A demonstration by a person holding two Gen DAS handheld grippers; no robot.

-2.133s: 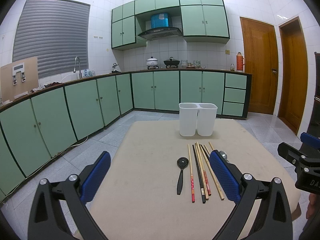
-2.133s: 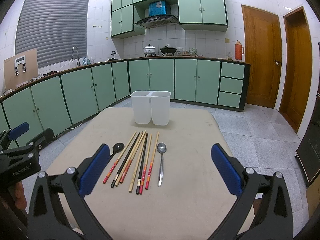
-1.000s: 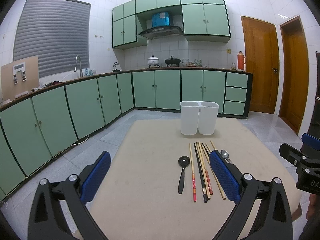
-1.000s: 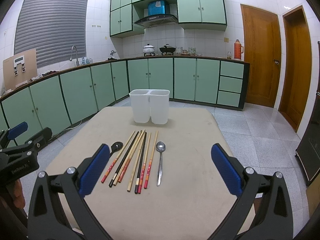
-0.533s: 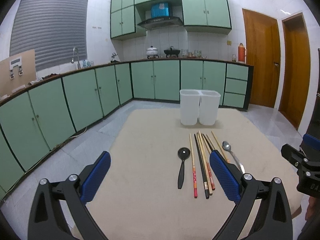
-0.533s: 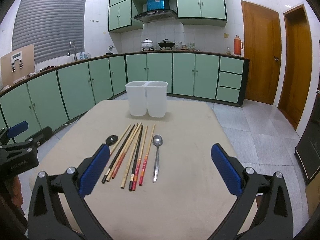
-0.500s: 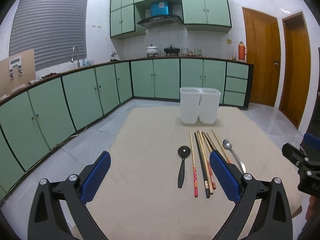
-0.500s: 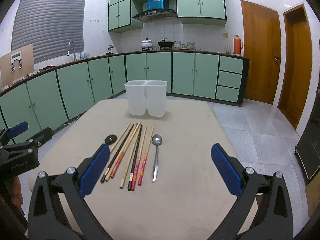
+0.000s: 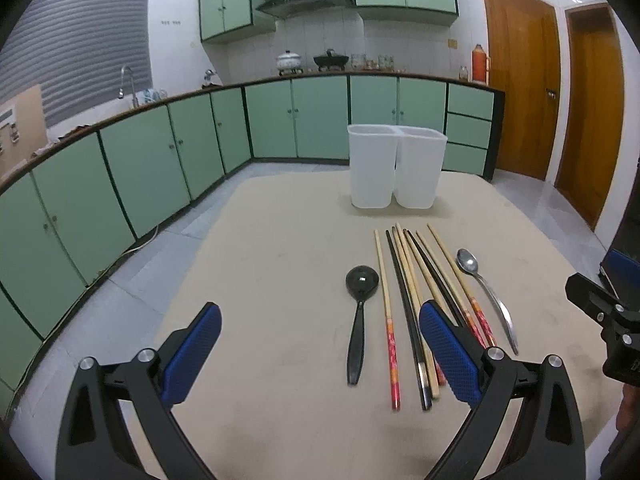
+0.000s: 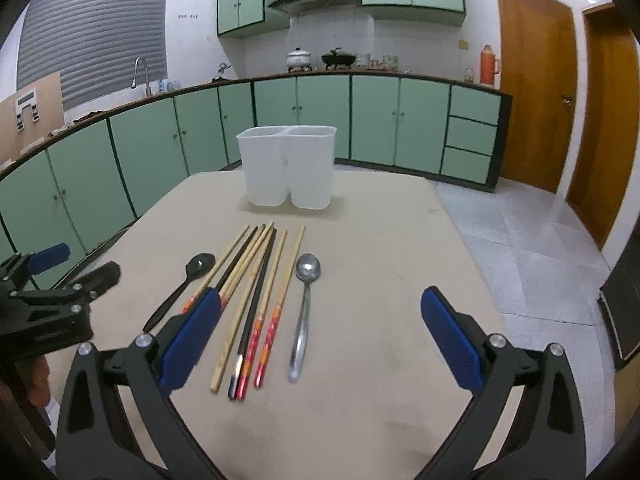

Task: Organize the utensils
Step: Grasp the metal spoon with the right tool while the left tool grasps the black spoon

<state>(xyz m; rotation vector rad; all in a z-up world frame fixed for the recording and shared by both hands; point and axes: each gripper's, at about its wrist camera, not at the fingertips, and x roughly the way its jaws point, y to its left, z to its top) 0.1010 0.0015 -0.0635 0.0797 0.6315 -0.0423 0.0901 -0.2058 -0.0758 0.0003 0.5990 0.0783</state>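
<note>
Grippers spread wide above the laid-out utensils

Grippers hover nearest the cameras: the left gripper (image 9: 320,354) and the right gripper (image 10: 320,338) each have their blue-padded jaws spread wide apart, gripping nothing. Beyond them, on the beige table (image 10: 380,392), the utensils lie in a row, handles toward the cameras. The black spoon (image 9: 360,312) sits at the left end, apart from the rest. Just beside it lies the bundle of chopsticks (image 10: 256,304), wooden, black and red-patterned, some crossing and touching one another. The metal spoon (image 10: 305,312) lies at the right end, close beside the last chopstick. Farther back stands the white two-compartment holder (image 10: 286,164), upright, well apart from the utensils. Green kitchen cabinets (image 9: 296,118) line the far wall.
</note>
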